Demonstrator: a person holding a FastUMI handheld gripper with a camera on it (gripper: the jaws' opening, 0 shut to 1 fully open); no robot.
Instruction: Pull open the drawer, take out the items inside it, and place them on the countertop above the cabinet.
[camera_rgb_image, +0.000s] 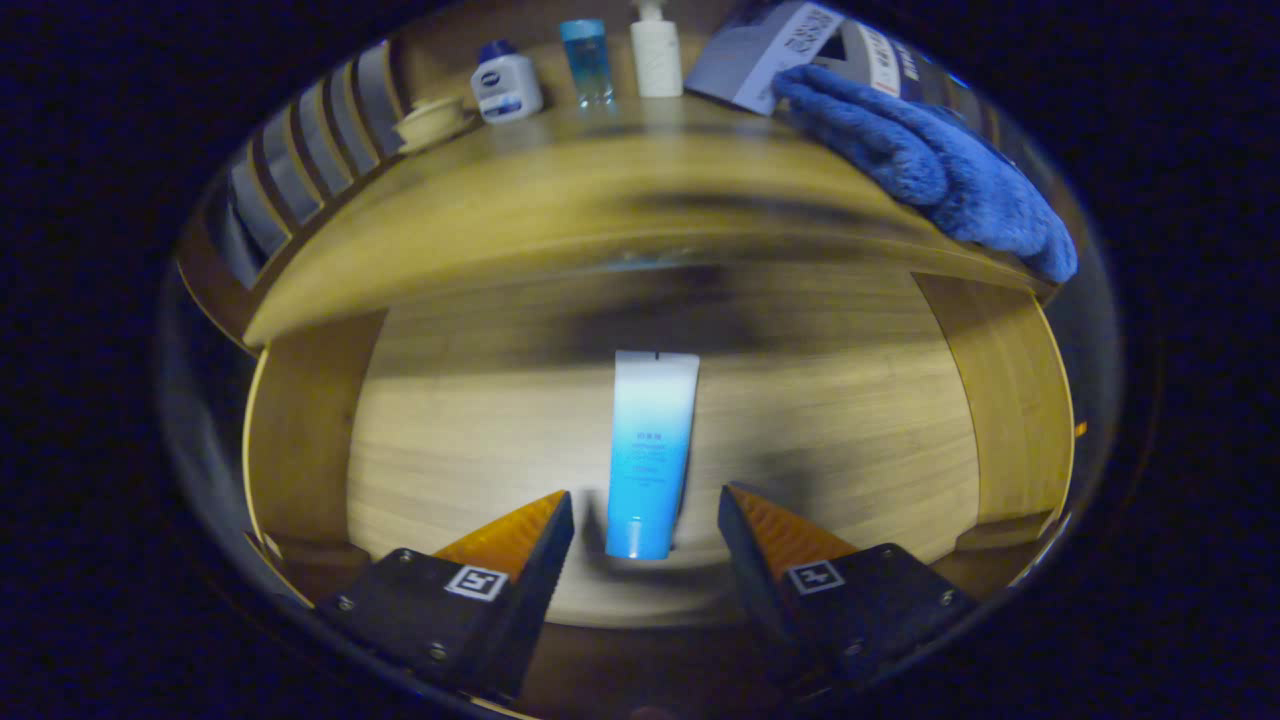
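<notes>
Hovering over the open drawer (300, 440), the claw (645, 510) is spread, with the lower end of the tube (650, 450) lying between its fingers, untouched. A pinch at that rounded end could let it be squeezed out forward. Beyond, the desk (560, 200) is crowded by bottles (655, 50) and a blue towel (930, 160), so a placement could knock something.

The single camera rides on the gripper (646, 500) and faces forward along its two fingers, whose parted jaws frame the lower part of the view. It looks steeply down into the open drawer (460, 440) from close range, with the tube (650, 450) lying just ahead, between the fingertips. Beyond the drawer, the bench (560, 200) and the bottles (585, 62) along its far edge appear farther off, curved by fisheye distortion.
</notes>
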